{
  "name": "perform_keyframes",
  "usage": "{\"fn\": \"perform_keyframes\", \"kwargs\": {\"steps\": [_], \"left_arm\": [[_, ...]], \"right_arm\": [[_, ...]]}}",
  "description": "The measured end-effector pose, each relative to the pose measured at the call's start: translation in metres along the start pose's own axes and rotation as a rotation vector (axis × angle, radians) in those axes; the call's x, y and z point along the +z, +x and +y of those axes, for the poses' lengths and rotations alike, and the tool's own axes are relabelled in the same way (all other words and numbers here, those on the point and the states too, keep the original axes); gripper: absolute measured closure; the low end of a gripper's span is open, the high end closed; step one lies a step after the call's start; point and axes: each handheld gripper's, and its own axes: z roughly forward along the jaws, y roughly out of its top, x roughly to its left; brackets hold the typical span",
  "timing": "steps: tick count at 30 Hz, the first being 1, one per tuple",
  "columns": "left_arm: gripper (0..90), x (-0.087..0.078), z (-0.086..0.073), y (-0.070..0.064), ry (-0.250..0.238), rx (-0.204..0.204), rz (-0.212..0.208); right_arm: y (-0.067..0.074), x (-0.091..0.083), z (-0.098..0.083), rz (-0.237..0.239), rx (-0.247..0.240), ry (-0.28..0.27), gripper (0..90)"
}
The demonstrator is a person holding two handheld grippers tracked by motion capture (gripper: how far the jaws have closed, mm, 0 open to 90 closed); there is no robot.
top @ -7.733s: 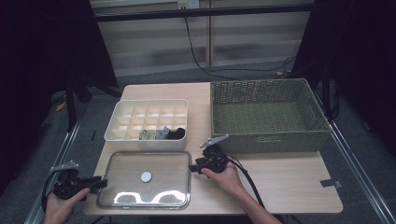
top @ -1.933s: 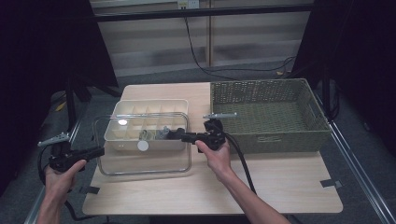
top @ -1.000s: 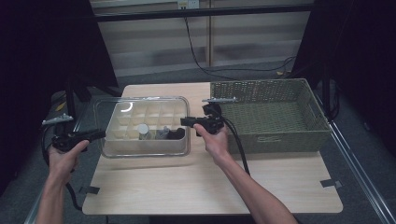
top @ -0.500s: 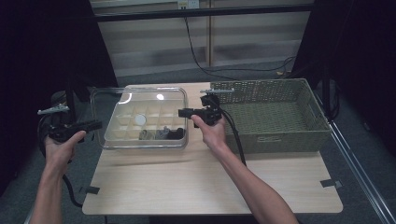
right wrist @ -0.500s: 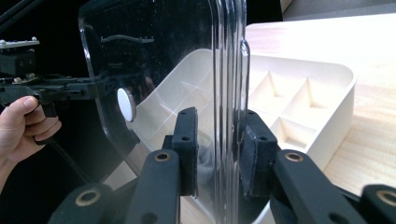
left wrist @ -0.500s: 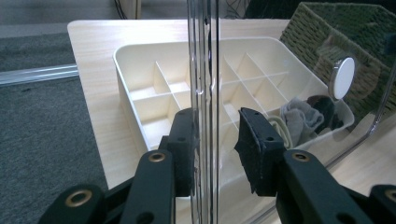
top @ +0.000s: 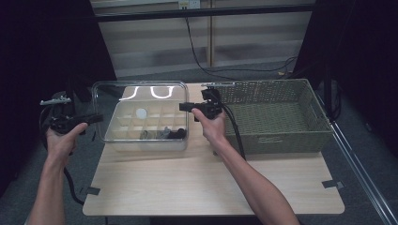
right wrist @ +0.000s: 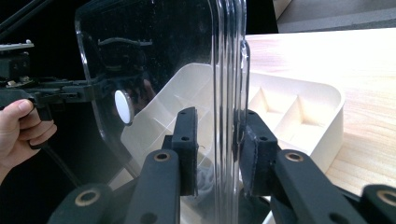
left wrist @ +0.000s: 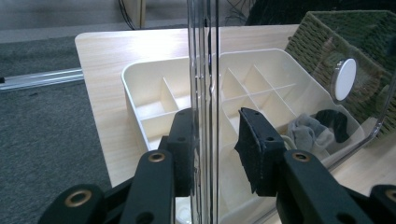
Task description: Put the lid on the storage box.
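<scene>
A clear plastic lid with a white knob hangs in the air, tilted, over a white compartment box. My left gripper is shut on the lid's left edge and my right gripper on its right edge. In the left gripper view the lid's rim runs upright between the pads of my left gripper. The box lies behind it, with grey and dark cloth items in one corner. In the right gripper view my right gripper clamps the lid, above the box.
A large woven basket stands at the right, close beside the box and my right hand. The wooden table stretches bare toward the near edge. Cables trail from both grippers. Dark floor lies to the left of the table.
The lid, first flat on the table in front of the box, has been lifted by both grippers. It has been carried back and up over the box, tilting as it rose.
</scene>
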Motion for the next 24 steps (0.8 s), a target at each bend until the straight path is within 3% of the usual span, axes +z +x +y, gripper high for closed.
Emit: {"fn": "perform_keyframes", "kwargs": {"steps": [8,24], "left_arm": [[65.5,0.011,-0.002,0.009,0.014,-0.038,-0.007],[62.0,0.029,-0.001,0.018,0.060,-0.057,0.007]], "right_arm": [[-0.002,0.007,0.005,-0.023,-0.011,0.010,70.5],[-0.005,0.017,0.005,-0.069,-0.025,0.030,68.5]]}}
